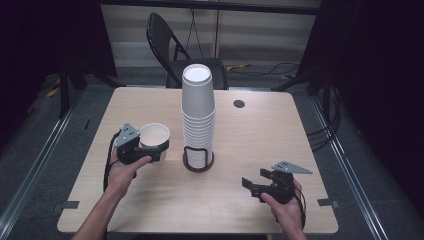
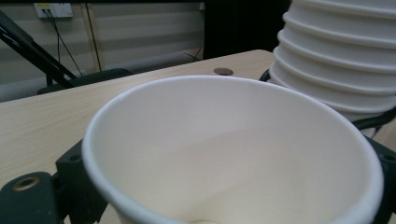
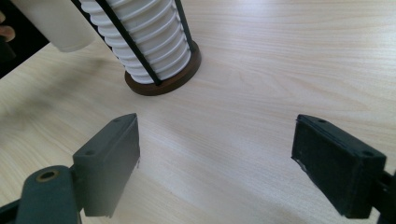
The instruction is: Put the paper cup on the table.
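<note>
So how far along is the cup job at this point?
One paper cup is apart from the tall stack in its holder, upright and clamped in the left tool. The right tool is open over bare table, holding nothing. Whether the cup is leaving or joining the stack cannot be told, so the remainder is unclear.

Two hand-held grippers, each black-bodied and topped with a grey three-cornered plate, seen from above a table. The left gripper trails a black cable along the forearm; the right gripper carries a cable looped past the wrist. Both forearms are bare, with no sleeves in sight. Up close, the right gripper's jaws are dark, blocky pads on dark grey arms, one with a brass-rimmed screw hole.
</note>
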Available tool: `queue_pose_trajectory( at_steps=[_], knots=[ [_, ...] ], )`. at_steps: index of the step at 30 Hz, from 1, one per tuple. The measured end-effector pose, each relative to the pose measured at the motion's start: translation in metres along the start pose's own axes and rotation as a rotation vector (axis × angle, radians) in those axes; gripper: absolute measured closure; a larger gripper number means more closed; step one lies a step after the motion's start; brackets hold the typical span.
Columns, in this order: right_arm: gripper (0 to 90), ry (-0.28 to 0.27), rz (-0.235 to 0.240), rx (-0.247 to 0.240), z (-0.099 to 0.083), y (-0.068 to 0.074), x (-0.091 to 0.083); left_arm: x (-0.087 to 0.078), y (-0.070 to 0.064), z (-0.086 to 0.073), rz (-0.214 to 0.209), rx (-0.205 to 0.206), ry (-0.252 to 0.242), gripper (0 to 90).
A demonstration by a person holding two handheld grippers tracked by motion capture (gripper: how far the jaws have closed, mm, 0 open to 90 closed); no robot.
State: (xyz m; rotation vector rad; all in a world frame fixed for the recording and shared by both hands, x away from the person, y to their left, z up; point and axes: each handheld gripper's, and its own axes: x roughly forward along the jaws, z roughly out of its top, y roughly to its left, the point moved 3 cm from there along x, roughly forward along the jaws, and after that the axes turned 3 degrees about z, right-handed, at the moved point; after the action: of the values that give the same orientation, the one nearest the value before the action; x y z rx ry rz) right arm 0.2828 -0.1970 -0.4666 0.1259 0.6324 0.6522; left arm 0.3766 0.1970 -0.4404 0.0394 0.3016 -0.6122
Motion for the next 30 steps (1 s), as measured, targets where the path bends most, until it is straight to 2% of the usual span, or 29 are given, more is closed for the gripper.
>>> queue_pose_trajectory(
  at_steps=[5, 8, 10, 12, 14, 16, 20, 24, 28, 30],
  knots=[
    [14.8, 0.004, 0.002, -0.007, 0.0, 0.002, 0.001, 0.01, 0.004, -0.006, -0.001, -0.002, 0.019, 8.6],
    [14.8, 0.001, 0.002, -0.01, 0.0, 0.003, 0.0, 0.017, 0.006, -0.01, 0.008, 0.019, 0.028, 8.6],
    [14.8, 0.002, 0.002, -0.011, 0.001, 0.003, 0.0, 0.019, 0.005, -0.012, -0.007, -0.007, 0.034, 8.4],
    [14.8, 0.003, 0.0, -0.008, 0.0, 0.003, 0.0, 0.021, 0.003, -0.013, -0.001, 0.022, 0.038, 8.4],
    [14.7, 0.008, -0.001, -0.004, 0.0, 0.002, 0.002, 0.024, 0.003, -0.016, 0.0, 0.025, 0.049, 8.4],
    [14.8, 0.013, 0.001, -0.002, -0.001, 0.001, 0.003, 0.027, 0.006, -0.019, 0.014, 0.044, 0.046, 8.4],
    [14.9, 0.016, -0.005, -0.001, -0.001, 0.001, 0.003, 0.033, 0.012, -0.026, 0.029, 0.025, 0.046, 8.3],
    [14.9, 0.021, -0.003, -0.002, -0.001, 0.002, 0.003, 0.032, 0.012, -0.029, 0.026, 0.026, 0.033, 8.2],
    [14.9, 0.02, -0.001, -0.002, -0.001, 0.002, 0.003, 0.03, 0.012, -0.033, 0.014, 0.035, 0.058, 9.1],
    [14.9, 0.02, 0.0, -0.002, -0.001, 0.003, 0.003, 0.03, 0.013, -0.035, 0.011, 0.031, 0.094, 10.3]
  ],
)
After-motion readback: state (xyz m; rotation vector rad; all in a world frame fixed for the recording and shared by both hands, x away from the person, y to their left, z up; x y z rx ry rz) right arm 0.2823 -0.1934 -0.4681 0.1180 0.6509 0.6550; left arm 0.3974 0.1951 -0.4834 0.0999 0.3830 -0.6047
